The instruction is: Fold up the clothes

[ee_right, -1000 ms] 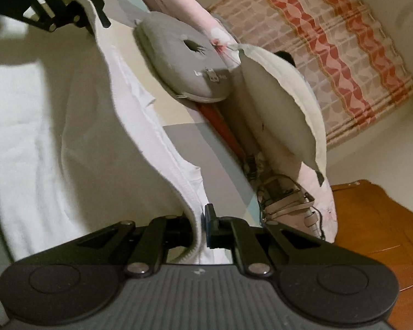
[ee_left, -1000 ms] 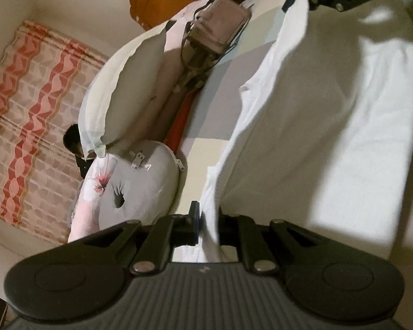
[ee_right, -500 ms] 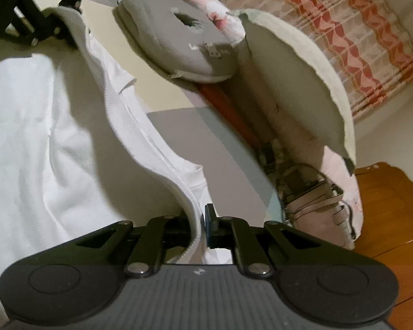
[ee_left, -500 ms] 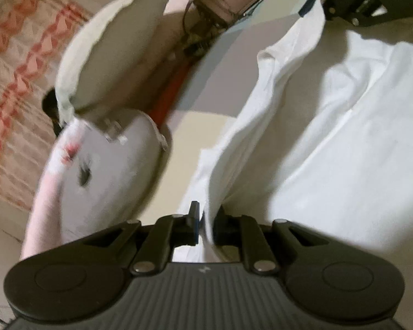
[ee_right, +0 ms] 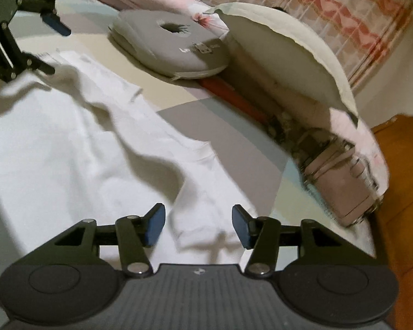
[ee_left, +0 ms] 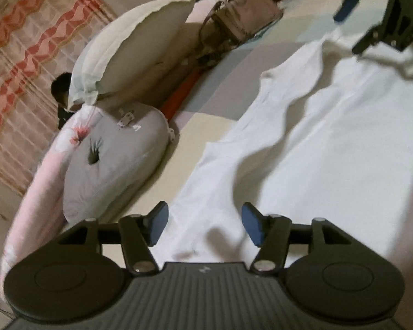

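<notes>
— So, how far along do we judge ourselves with the folding?

— Going left to right: past the grey round cushion and the cream pillow at the bed's far-left edge, the white garment lies spread on the bed sheet, with a soft ridge of cloth running along its length and a doubled band along the near edge. We think that looks like one lengthwise fold laid down, though we can't tell how many layers lie under it. It isn't a compact stack, so in our judgement more folding is left.

— And our left gripper?

— It hangs low over one end of the garment, fingers spread wide, nothing between the blue pads; cloth shows just below the gap, but we hold none of it.

— The right gripper?

— Same posture at the other end: fingers wide apart, empty, poised just above the white cloth near its edge. Each gripper shows in the other's view at the far end of the garment, so we face each other along it, both tilted down toward the bed. Off to the right sit the pinkish bag and the wooden furniture.

— So nothing is gripped?

— Nothing; the garment rests on the bed on its own.
</notes>
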`<state>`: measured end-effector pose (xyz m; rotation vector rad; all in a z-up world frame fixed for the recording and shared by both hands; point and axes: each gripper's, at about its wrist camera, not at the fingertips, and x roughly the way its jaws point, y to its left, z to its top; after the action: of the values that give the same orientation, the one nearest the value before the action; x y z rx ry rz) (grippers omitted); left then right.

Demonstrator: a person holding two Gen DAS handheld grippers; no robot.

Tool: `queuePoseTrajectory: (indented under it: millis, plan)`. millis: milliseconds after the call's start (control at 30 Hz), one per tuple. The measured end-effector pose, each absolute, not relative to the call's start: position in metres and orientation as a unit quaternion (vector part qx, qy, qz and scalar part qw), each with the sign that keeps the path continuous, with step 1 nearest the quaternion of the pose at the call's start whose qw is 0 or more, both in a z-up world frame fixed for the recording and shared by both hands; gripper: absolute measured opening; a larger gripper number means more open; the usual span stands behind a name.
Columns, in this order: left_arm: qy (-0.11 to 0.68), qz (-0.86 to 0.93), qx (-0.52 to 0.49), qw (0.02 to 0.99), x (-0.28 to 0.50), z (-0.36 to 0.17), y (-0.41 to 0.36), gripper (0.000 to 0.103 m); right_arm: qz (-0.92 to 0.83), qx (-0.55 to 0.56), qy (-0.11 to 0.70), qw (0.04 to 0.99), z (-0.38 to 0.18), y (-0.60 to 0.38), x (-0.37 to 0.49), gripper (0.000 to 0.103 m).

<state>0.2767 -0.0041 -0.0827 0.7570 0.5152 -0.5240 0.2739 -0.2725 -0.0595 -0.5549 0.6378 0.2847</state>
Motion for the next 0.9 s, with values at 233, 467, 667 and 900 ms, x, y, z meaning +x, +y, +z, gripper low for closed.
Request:
queuePoseTrajectory:
  millis: [233,467,667,900]
  plan:
    - [0.344,-0.359,0.202,0.844,0.287,-0.083,-0.007,0.067,0.216,-0.148,0.362,0.895,-0.065,-0.278,0.287,0.059]
    - [0.353,-0.303,0.166,0.869,0.347,-0.082,-0.003,0.066,0.182,-0.101,0.362,0.909,-0.063,-0.296,0.332,0.059]
    - [0.312,-0.246,0.165,0.903,0.371,-0.066,0.001,0.069,0.111,-0.110,0.318,0.935,-0.053,-0.307,0.367,0.059]
    - [0.301,-0.257,0.169,0.903,0.335,-0.064,0.006,0.075,0.122,-0.071,0.297,0.944,-0.037,-0.322,0.342,0.064]
